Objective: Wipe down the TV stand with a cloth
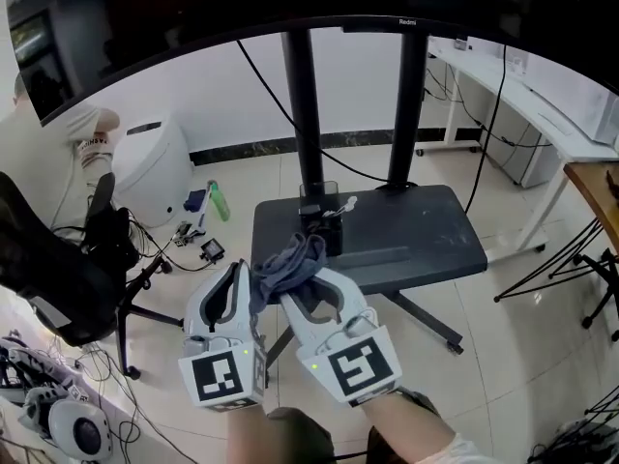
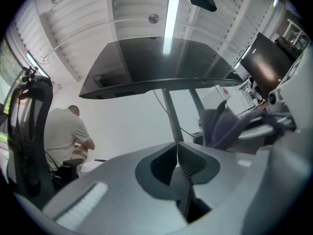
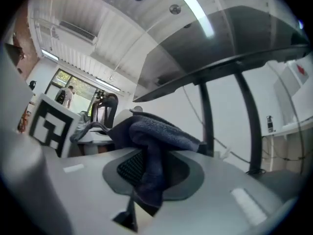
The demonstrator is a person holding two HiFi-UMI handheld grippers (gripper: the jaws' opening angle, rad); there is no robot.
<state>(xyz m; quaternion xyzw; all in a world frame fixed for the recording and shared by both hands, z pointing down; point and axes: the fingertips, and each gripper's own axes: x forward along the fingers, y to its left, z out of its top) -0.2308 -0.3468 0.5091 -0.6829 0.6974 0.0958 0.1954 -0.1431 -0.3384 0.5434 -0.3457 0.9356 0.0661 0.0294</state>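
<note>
Gripping: the right gripper (image 1: 295, 293) was clenched on a dark grey cloth (image 1: 290, 264); in the right gripper view the cloth (image 3: 156, 133) ran down between the jaws and bunched over their tips.
Left gripper (image 1: 239, 276): jaws pressed together with nothing between them in its own view (image 2: 178, 166); there the cloth (image 2: 220, 126) showed off to the right, outside the jaws.
Cloth position: it hung crumpled between the two gripper tips, over the near left corner of the stand's base in the head view; whether it touched the base could not be told.
TV stand (image 1: 426, 235): a dark, flat base plate with a dull, faintly smudged top, two black poles (image 1: 303, 114) rising from its rear edge and legs reaching out onto the floor.
On the base: a small black box (image 1: 319, 209) at the foot of the left pole, with cables trailing from it.
Screen (image 1: 193, 13): a large dark panel across the top of the head view.
Floor (image 1: 522, 356): pale glossy tiles, with a dark skirting strip along the white wall.
Left of the stand: a black office chair (image 1: 68, 269), a white rounded bin (image 1: 150, 167), a green bottle (image 1: 220, 201) and loose wires.
Right of the stand: a long white desk (image 1: 542, 114) and the corner of a wooden table (image 1: 600, 191).
Farther off: a seated person (image 2: 63, 131) in a light shirt, back turned, and a ceiling light strip (image 2: 171, 13).
</note>
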